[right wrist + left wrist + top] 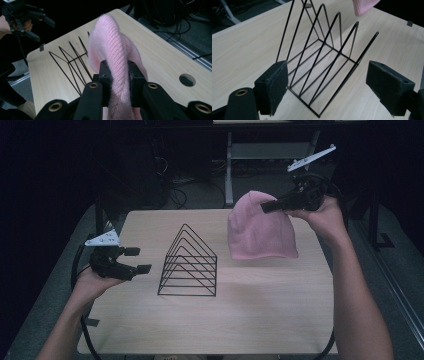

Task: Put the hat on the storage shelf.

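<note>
Pale wood-grain bench (280,310) carries a black wire rack (189,262) of triangular dividers, standing left of centre. Right of it, a pink knit beanie (260,227) hangs clear above the bench, pinched near its crown by the right claw (268,206), whose jaws are clenched on a fold of the knit. The left claw (136,260) waits released just beside the rack, its pads (272,86) wide apart. To drape the beanie well, I would carry it high over the wire tips, then lower it squarely while the left claw steadies the rack.
</note>
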The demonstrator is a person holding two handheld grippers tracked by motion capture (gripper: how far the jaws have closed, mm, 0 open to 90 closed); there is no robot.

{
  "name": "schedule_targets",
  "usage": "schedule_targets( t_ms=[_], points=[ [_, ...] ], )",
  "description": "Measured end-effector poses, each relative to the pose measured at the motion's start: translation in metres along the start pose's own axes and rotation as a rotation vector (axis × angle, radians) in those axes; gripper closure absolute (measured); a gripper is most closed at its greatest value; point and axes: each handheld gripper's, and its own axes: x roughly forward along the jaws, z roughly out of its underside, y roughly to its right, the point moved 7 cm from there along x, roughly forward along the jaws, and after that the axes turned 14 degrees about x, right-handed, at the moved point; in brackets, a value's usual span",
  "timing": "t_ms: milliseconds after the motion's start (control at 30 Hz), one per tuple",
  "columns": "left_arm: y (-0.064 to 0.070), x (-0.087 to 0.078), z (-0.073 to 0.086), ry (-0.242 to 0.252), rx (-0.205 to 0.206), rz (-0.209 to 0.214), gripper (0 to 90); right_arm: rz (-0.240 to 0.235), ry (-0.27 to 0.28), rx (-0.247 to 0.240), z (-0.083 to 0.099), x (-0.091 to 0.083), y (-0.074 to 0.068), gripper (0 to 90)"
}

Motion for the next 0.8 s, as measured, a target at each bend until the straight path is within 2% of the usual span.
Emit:
schedule_targets(
  t_ms=[333, 500, 633, 800],
  points=[
    [-0.001, 0.002, -0.016, 0.007, 0.011, 0.028, 18.0, -0.018, -0.006, -0.062, -0.026, -0.001, -0.032, 77.1],
    [-0.001, 0.004, -0.026, 0.014, 0.029, 0.038, 18.1, -0.029, -0.001, -0.118, -0.043, -0.002, -0.051, 77.1],
    [0.000, 0.006, -0.034, 0.005, 0.044, 0.051, 18.1, -0.044, -0.007, -0.144, -0.053, 0.000, -0.064, 77.1],
    [0.002, 0.007, -0.045, 0.024, 0.050, 0.077, 18.1, -0.065, -0.012, -0.169, -0.066, 0.007, -0.081, 77.1]
  ],
)
